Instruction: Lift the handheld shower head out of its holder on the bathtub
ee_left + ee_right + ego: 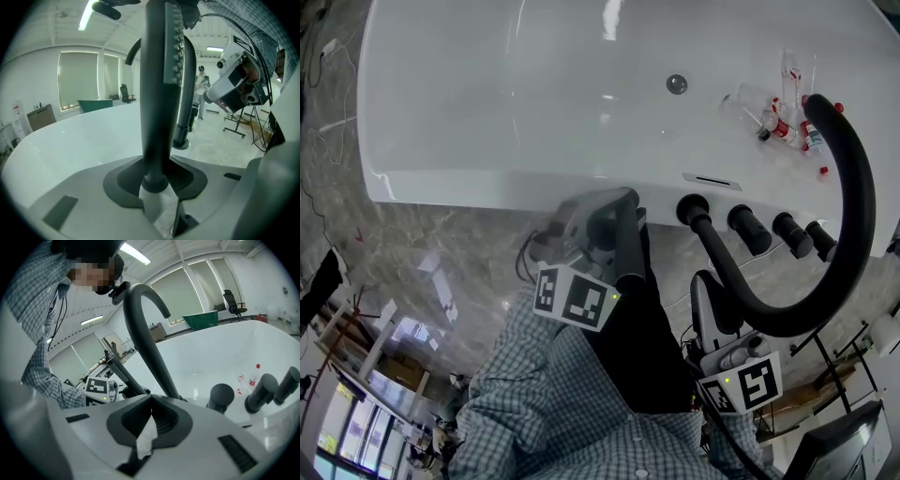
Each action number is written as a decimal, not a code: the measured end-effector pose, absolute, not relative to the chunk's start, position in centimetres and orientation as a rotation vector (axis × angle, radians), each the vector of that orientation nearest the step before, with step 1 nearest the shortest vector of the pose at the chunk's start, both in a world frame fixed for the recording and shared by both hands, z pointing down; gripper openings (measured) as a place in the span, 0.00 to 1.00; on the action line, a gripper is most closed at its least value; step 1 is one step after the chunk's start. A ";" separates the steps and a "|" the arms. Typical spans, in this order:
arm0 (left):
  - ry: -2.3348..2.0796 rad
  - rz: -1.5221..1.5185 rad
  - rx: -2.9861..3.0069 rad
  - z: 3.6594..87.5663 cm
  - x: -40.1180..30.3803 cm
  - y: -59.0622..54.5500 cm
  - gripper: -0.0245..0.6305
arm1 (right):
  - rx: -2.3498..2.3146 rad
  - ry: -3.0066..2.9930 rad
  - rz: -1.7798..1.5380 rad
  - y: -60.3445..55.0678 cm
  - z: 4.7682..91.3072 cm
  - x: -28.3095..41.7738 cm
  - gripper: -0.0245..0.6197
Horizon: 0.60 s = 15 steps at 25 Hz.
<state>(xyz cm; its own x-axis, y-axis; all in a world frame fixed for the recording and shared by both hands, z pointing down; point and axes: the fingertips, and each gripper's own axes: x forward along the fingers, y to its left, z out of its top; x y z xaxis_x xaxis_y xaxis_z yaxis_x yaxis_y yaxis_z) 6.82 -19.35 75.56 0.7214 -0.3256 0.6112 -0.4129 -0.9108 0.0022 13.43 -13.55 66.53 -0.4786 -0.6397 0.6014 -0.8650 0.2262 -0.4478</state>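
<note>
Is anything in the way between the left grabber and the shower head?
No, nothing is in the way. The left gripper is already shut on the shower head, gripping its dark handle between the jaws. The curved black spout stands behind it, off to one side, and does not block it.
</note>
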 end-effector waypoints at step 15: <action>-0.578 0.998 2.802 73.9 6.9 -19.1 0.25 | 1.430 -2.213 1.088 -12.9 65.6 13.4 0.06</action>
<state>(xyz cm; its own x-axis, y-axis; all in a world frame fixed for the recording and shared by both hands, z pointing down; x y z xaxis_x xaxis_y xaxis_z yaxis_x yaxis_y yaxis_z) 6.94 -19.06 73.90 0.7112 -0.3153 0.6283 -0.3886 -0.9211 -0.0223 13.41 -12.89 65.60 -0.4656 -0.6529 0.5974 -0.8718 0.2222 -0.4365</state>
